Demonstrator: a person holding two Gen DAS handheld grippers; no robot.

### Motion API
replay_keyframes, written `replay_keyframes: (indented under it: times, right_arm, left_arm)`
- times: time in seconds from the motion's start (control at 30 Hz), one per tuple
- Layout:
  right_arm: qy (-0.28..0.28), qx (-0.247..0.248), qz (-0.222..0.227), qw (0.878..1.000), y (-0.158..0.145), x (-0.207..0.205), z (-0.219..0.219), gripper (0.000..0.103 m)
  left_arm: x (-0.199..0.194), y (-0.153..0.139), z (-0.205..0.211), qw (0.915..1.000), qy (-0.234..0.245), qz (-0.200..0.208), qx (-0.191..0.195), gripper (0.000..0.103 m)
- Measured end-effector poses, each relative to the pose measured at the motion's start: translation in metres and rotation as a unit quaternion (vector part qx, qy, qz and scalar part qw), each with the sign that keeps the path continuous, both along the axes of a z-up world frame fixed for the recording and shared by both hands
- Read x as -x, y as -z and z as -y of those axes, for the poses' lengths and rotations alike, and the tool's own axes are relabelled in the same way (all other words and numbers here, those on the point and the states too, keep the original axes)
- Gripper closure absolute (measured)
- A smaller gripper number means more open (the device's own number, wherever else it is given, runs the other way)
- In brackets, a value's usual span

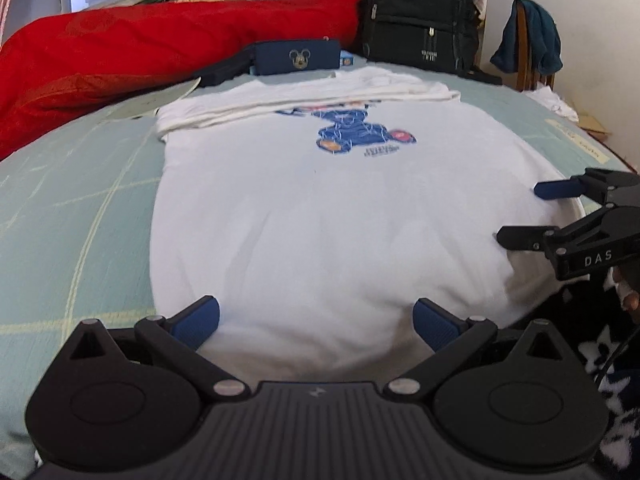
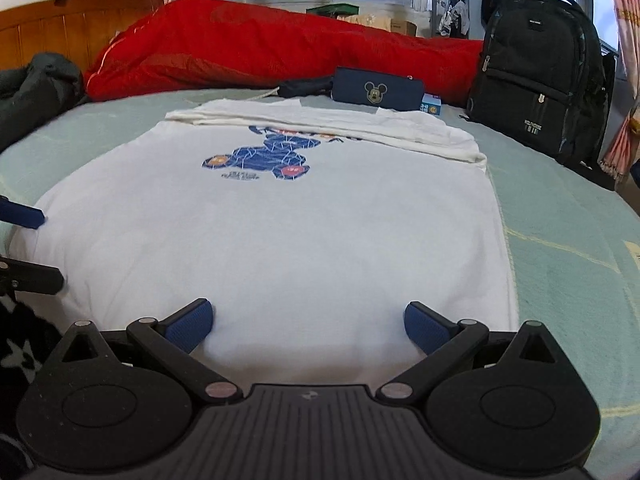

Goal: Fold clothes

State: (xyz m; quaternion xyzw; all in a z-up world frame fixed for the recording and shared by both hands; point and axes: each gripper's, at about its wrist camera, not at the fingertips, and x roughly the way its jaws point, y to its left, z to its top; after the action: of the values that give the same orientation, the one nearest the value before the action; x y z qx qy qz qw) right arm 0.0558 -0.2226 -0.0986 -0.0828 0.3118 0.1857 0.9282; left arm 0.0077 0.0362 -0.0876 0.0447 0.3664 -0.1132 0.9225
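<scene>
Both grippers stand wide open at the near hem of the white T-shirt [image 1: 320,216]: left gripper [image 1: 316,320], right gripper [image 2: 308,322]. It lies flat on the pale green bedspread [image 2: 560,240], its far end folded over. Beyond it sit a navy pouch [image 2: 378,90], a black backpack [image 2: 540,72] and a red quilt [image 2: 260,48].

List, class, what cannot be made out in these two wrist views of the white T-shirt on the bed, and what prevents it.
- T-shirt hem: both views, covered by each claw's own body.
- Small text under the bear print: both views, too small and blurred.
- Top of the print: both views, covered by the folded-over part.
- Left claw: right wrist view, cut by the edge.
- Person's hand: left wrist view, mostly cut off.
</scene>
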Motion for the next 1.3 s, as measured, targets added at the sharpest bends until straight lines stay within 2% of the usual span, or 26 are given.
replay_keyframes:
  times: [0.07,0.13,0.23,0.33,0.4,0.47,0.5,0.63,0.9,1.3]
  right_arm:
    - [0.0,0.011,-0.01,1.0,-0.003,0.004,0.0,0.0]
    - [0.004,0.019,-0.019,1.0,-0.009,0.005,-0.001,0.0]
    - [0.006,0.027,-0.007,1.0,-0.018,0.005,-0.007,0.0]
    - [-0.004,0.034,0.003,0.999,-0.019,0.001,-0.013,0.0]
    - [0.001,0.038,-0.014,0.999,-0.01,-0.005,-0.014,0.0]
    - [0.011,0.016,-0.021,1.0,-0.002,-0.007,-0.008,0.0]
    - [0.012,0.007,-0.017,1.0,-0.001,-0.005,-0.005,0.0]
    - [0.017,-0.001,-0.003,1.0,0.004,0.003,-0.001,0.0]
    - [0.028,-0.004,0.003,1.0,0.005,0.008,-0.002,0.0]
    - [0.029,0.025,-0.005,0.999,0.003,0.018,-0.006,0.0]
  left_arm:
    - [0.002,-0.006,-0.002,0.9999,0.004,-0.003,0.011,0.001]
    - [-0.002,-0.013,-0.002,0.9999,0.005,0.012,0.007,0.001]
    - [-0.013,-0.022,0.0,0.9991,0.004,0.042,-0.006,0.001]
    - [-0.031,-0.016,-0.001,0.9992,-0.008,0.039,-0.001,0.001]
    - [-0.04,-0.005,-0.004,0.9994,-0.027,0.021,0.009,0.001]
    - [-0.036,0.005,-0.006,0.9989,-0.039,0.022,0.016,0.001]
    - [-0.029,0.008,-0.004,0.9986,-0.036,0.038,0.01,0.001]
    - [-0.017,0.011,0.002,0.9982,-0.038,0.042,-0.017,0.001]
    - [-0.007,0.006,0.009,0.9981,-0.053,0.02,-0.025,0.001]
    - [0.008,0.0,0.015,0.9987,-0.035,0.007,-0.035,0.001]
